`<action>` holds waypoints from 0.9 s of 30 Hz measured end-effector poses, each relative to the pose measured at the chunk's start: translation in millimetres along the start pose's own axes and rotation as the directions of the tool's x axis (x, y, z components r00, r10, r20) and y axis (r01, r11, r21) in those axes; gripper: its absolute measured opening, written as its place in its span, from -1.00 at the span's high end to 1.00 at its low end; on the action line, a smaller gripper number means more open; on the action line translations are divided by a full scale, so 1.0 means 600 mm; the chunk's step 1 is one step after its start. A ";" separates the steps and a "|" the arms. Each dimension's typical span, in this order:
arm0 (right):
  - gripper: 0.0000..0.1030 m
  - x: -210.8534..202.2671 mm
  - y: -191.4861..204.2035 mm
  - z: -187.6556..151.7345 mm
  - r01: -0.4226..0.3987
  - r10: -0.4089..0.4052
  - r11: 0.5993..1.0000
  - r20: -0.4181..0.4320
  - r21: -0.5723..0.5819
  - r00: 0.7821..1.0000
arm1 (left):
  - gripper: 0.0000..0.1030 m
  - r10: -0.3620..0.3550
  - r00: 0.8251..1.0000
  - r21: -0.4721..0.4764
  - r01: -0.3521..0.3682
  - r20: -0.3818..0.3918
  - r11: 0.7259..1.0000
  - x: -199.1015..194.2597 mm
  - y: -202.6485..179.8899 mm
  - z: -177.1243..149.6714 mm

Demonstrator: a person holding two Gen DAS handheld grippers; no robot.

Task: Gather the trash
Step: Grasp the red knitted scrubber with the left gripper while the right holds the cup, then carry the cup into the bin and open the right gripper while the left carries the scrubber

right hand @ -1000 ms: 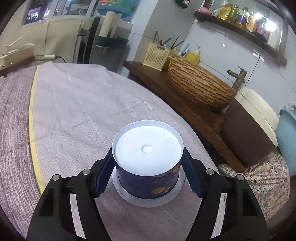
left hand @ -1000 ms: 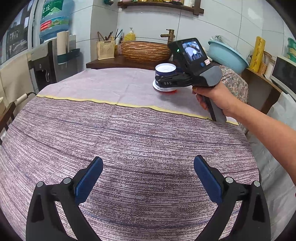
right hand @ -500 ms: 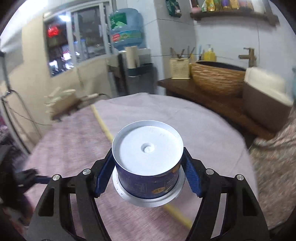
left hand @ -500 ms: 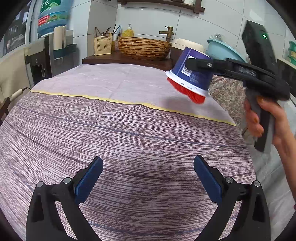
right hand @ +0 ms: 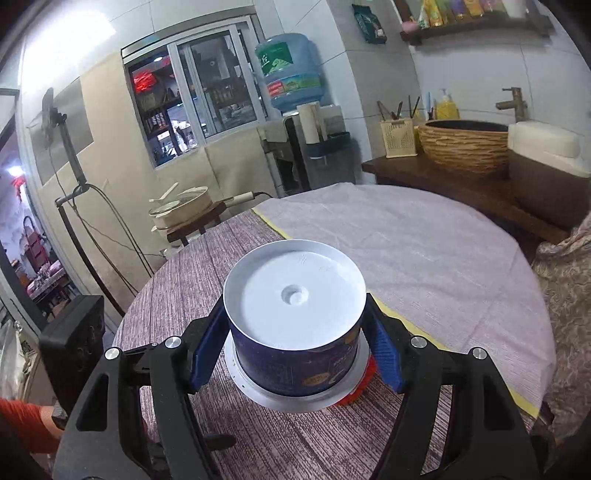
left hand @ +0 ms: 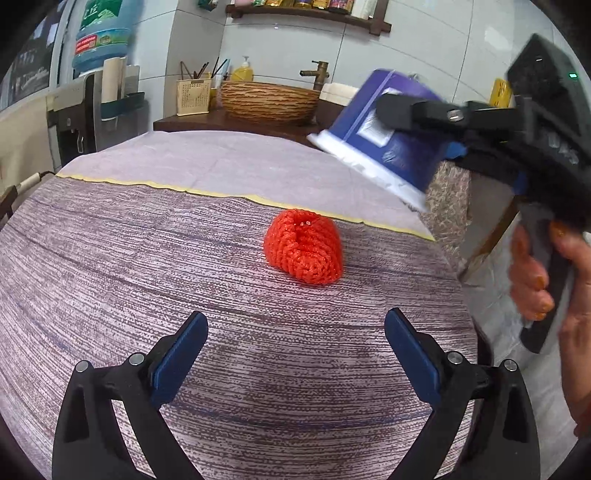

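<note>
The right gripper (right hand: 295, 354) is clamped on a blue cup (right hand: 295, 325) — its blue pads press the cup's sides from left and right, and the cup is upside down in the grip, white base toward the camera and wide white rim below. In the left wrist view the same cup (left hand: 388, 147) hangs in the air at the upper right, tilted, clear of the table, with the person's hand (left hand: 543, 273) wrapped round the gripper's handle at the right edge.

On the table lies a red mesh ball (left hand: 303, 251), a crumpled netted scrap, resting on the striped tablecloth (left hand: 147, 266) just on the near side of the yellow seam that crosses the cloth. It sits a little right of centre, below and to the left of the raised cup, touching neither gripper. From the right wrist camera only a sliver of red (right hand: 364, 387) peeks out beneath the cup's rim.

The left gripper (left hand: 295, 354) is near the front edge, its fingers spread wide with nothing between them — only bare cloth — and the red ball lies beyond them, farther across the table.

At the far side stand a woven basket (left hand: 269, 101), a water bottle (left hand: 107, 33) and a wooden shelf (left hand: 310, 14).
</note>
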State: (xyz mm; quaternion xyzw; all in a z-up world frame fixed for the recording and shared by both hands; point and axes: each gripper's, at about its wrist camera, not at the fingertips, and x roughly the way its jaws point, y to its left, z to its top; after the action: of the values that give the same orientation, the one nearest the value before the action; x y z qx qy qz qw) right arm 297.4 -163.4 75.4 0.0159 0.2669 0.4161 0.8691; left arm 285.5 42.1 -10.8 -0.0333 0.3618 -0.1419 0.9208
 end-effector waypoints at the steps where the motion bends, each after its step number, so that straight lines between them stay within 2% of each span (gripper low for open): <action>1: -0.35 -0.008 -0.001 0.000 0.021 -0.021 1.000 0.011 -0.007 1.000 | -0.84 0.017 1.000 0.016 -0.017 -0.006 1.000 0.009 -0.004 0.003; 10: -0.35 -0.105 -0.007 -0.035 0.153 -0.152 0.988 0.071 -0.004 0.986 | -0.84 0.073 0.995 0.074 -0.068 -0.064 0.995 0.098 -0.032 0.059; 15: -0.35 -0.155 -0.009 -0.064 0.183 -0.184 0.983 0.098 0.016 0.978 | -0.84 0.111 0.989 0.113 -0.100 -0.096 0.989 0.134 -0.049 0.074; 19: -0.36 -0.178 -0.010 -0.090 0.199 -0.201 0.980 0.104 0.026 0.974 | -0.52 0.135 0.983 0.139 -0.117 -0.127 0.983 0.153 -0.057 0.078; 21: -0.36 -0.181 -0.009 -0.100 0.211 -0.212 0.977 0.101 0.024 0.972 | -0.26 0.158 0.979 0.149 -0.139 -0.127 0.979 0.159 -0.058 0.079; 23: -0.35 -0.184 -0.008 -0.110 0.215 -0.216 0.976 0.105 0.023 0.971 | 0.09 0.168 0.978 0.151 -0.149 -0.120 0.977 0.159 -0.059 0.079; 25: -0.35 -0.189 -0.005 -0.118 0.217 -0.218 0.976 0.110 0.025 0.970 | 0.32 0.174 0.978 0.146 -0.157 -0.114 0.977 0.157 -0.058 0.079; 27: -0.35 -0.193 -0.003 -0.124 0.221 -0.223 0.975 0.116 0.027 0.968 | 0.39 0.160 0.980 0.121 -0.146 -0.116 0.982 0.155 -0.052 0.081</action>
State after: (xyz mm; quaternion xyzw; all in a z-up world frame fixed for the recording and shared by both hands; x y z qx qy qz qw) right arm 204.0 -263.6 63.0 0.0167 0.2180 0.3125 0.9244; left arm 375.9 -16.4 -30.9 0.0551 0.4118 -0.0922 0.9049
